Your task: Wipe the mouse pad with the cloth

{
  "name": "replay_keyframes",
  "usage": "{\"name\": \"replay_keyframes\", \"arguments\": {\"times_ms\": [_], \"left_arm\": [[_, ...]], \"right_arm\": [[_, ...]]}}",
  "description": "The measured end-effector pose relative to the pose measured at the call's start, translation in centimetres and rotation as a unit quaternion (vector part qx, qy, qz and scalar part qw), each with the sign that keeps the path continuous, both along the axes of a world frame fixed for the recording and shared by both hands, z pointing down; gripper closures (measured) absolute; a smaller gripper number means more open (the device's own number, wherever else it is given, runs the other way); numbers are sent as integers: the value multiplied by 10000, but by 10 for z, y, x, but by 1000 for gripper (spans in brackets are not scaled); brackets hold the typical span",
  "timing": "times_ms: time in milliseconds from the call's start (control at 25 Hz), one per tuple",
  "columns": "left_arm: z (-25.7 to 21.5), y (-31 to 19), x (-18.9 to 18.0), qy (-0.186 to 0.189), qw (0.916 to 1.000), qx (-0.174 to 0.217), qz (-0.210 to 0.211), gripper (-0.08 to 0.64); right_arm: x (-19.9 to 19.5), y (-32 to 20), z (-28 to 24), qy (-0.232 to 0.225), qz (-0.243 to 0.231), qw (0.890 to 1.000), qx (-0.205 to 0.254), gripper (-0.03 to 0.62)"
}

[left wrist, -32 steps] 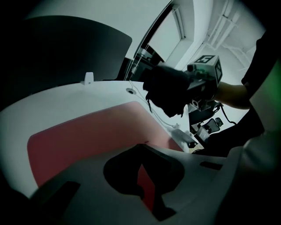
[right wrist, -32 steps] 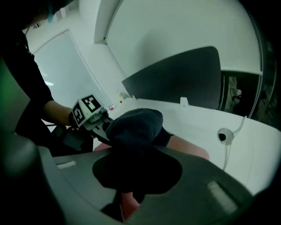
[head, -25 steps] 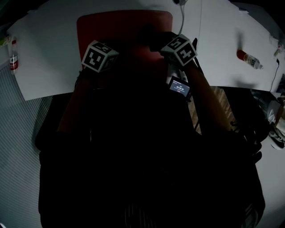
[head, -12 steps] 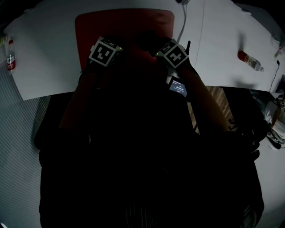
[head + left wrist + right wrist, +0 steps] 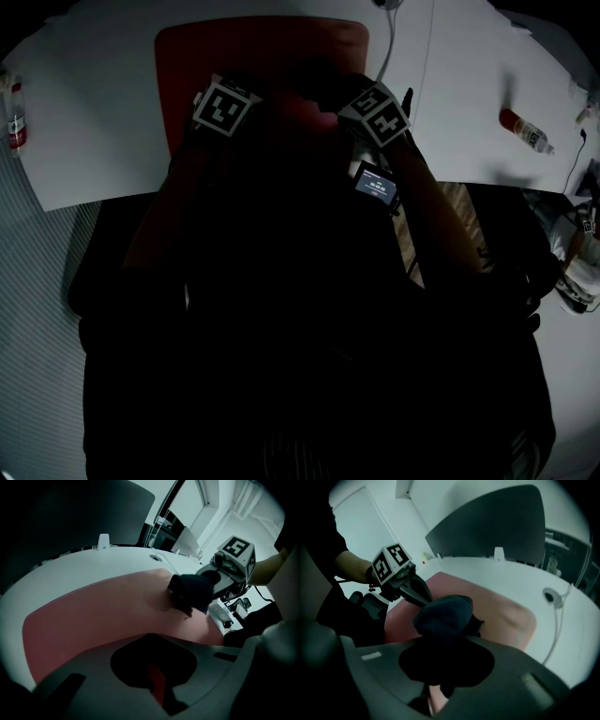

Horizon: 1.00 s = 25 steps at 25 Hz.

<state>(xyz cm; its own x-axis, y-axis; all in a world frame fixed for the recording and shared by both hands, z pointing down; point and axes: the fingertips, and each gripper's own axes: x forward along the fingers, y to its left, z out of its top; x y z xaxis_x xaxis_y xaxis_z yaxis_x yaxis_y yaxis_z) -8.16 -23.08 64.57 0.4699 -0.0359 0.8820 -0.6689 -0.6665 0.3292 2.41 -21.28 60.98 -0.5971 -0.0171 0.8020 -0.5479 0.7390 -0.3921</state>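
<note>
- Mouse pad [image 5: 253, 47]: a large, plain red sheet lying flat on the white desk [image 5: 103, 112], at the upper centre of my head view.
- Cloth [image 5: 443, 613]: a dark, bunched wad. My right gripper [image 5: 208, 581] is clamped on it, and it rests on the near right part of the pad.
- My left gripper [image 5: 423, 596] has its jaws together on nothing. Its tips are over the pad, just beside the cloth.
- Against a second ago, the left gripper has moved up the frame and inward. The right gripper has barely shifted, and the cloth stays held.
- One red-capped bottle [image 5: 523, 125] lies at the upper right of the desk and another bottle [image 5: 16, 124] is at the left edge. I cannot tell what is in either.
</note>
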Motion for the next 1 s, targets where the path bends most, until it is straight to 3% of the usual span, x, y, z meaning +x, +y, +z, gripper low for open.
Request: {"name": "replay_keyframes", "arguments": {"times_ms": [240, 560, 880, 1000], "left_arm": [[1, -1, 5, -96, 9998, 54, 135, 552], [1, -2, 5, -110, 9998, 67, 120, 552], [2, -1, 3, -113, 9999, -40, 98, 552], [2, -3, 3, -119, 9999, -37, 88, 552]], "right_arm": [[34, -58, -21, 162, 94, 9964, 824, 523], [20, -72, 22, 750, -766, 9905, 858, 523], [19, -71, 24, 706, -615, 9911, 945, 523], [19, -73, 23, 840, -518, 9874, 1235, 525]]}}
